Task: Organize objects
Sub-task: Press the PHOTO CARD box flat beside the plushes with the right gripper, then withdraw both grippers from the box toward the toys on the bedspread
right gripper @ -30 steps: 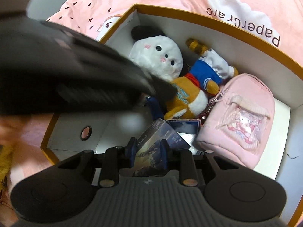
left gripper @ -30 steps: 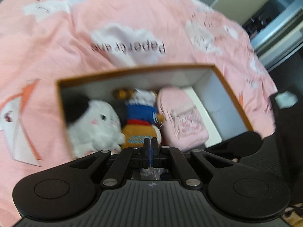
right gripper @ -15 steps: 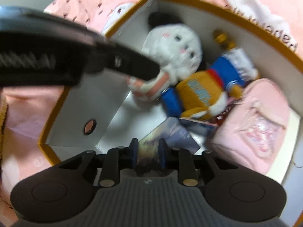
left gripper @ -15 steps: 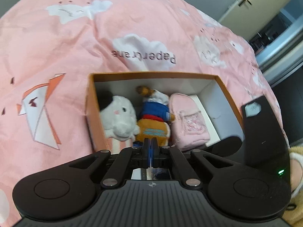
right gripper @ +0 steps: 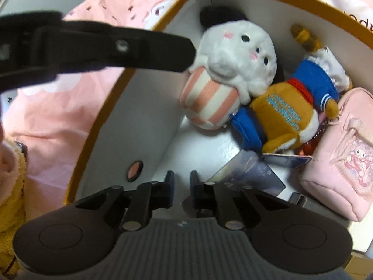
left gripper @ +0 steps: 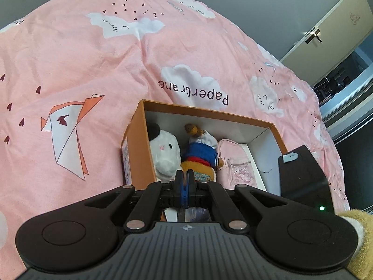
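An orange cardboard box (left gripper: 139,149) with a white interior sits on a pink duvet (left gripper: 93,65) printed with clouds, an origami crane and the word "Papercrane". Inside the box, a white plush (right gripper: 237,53) with a black ear and a pink-and-white striped body lies against the left wall. Touching it on the right is a bear plush (right gripper: 289,112) in a blue sailor top and orange body with teal lettering. Further right, against the bear's foot, lies a pink pouch (right gripper: 335,168) with a cartoon character on its front pocket.

On the box floor, just in front of the bear, lie some dark glossy cards (right gripper: 251,175) — overlapping, one tilted; what is printed on them is too blurred to read.

The right gripper (right gripper: 179,184) hovers low inside the box, its blue-padded jaws a narrow gap apart with nothing between them; the cards lie just to the right of its right finger. The left gripper (left gripper: 184,184) is above the near end of the box, its fingers pressed together with no object between them — it also crosses the upper left of the right wrist view as a dark blurred bar (right gripper: 93,46).
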Demonstrator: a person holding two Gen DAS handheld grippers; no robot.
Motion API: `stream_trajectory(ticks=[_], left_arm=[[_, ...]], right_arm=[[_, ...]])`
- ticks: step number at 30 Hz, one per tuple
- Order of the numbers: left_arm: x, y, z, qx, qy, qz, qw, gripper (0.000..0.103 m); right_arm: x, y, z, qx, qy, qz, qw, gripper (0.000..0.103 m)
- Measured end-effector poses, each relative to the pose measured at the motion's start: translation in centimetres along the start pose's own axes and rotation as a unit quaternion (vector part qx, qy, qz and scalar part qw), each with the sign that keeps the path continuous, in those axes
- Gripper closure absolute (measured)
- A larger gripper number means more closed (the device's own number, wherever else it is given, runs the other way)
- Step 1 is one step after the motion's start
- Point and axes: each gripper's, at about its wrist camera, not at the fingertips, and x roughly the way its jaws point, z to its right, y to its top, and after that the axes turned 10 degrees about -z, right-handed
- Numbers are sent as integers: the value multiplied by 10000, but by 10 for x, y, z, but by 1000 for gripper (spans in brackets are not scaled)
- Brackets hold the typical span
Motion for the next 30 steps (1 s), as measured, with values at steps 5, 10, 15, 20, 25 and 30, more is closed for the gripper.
stream_trajectory(ticks=[5,10,15,20,25,30], left_arm=[[1,-3,0,-11,-60,-39,10000,103],[0,-4,2,25,-84,-51,9999,103],[-5,-7,10,100,-90,-69,9999,103],[-29,-24,30,336,-105,64,9994,103],[-55,-58,50,559,-155,120,9982,102],[-67,-105,64,688,-88,-40,9976,102]], right_arm=[[0,-5,9,119,-510,-292,9982,101],[0,-18,29,325,-441,-435,9976,103],[-16,-28,24,258,-434,-117,9987,94],[-56,-59,12,316,-468,605,9966,94],[-109,-87,-11,456,-492,1773,9819,92],[-130,-149,-31,731,-269,2422,9671,81]])
